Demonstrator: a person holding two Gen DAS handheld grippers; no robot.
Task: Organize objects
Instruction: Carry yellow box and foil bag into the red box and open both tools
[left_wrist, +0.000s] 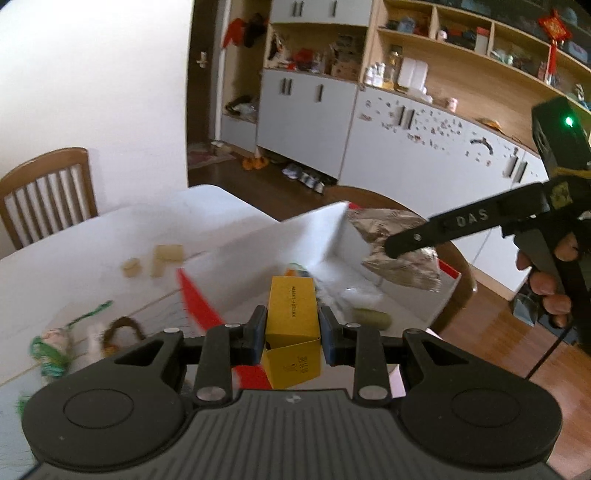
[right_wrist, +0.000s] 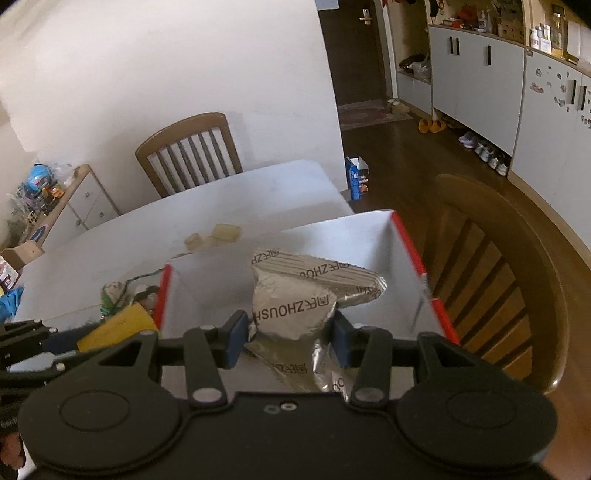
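**Both claws loaded over the white box**

Your left gripper (left_wrist: 293, 325) was clamped on a small yellow carton (left_wrist: 293, 314), blue pads pressed to its two sides, one end flap hanging open near the camera. You held it above the near edge of the white box (left_wrist: 258, 251), which had red trim along its rim. Inside the box a few items showed past the carton, blurred; a greenish one lay near the right wall, the rest could not be identified.

Your right gripper (right_wrist: 290, 332) was closed on a crinkled silver foil packet (right_wrist: 295, 306) with dark printed lettering, held up over the open box (right_wrist: 369, 236). From the left view that packet (left_wrist: 399, 251) hung off the black finger above the box's far right corner.

The box sat on the white table (right_wrist: 258, 192). On the tabletop left of the box lay some tan blocks (left_wrist: 162, 258) and a green-and-white bundle (left_wrist: 51, 350). Wooden chairs stood at the far side (right_wrist: 192, 151) and the right (right_wrist: 498, 266).
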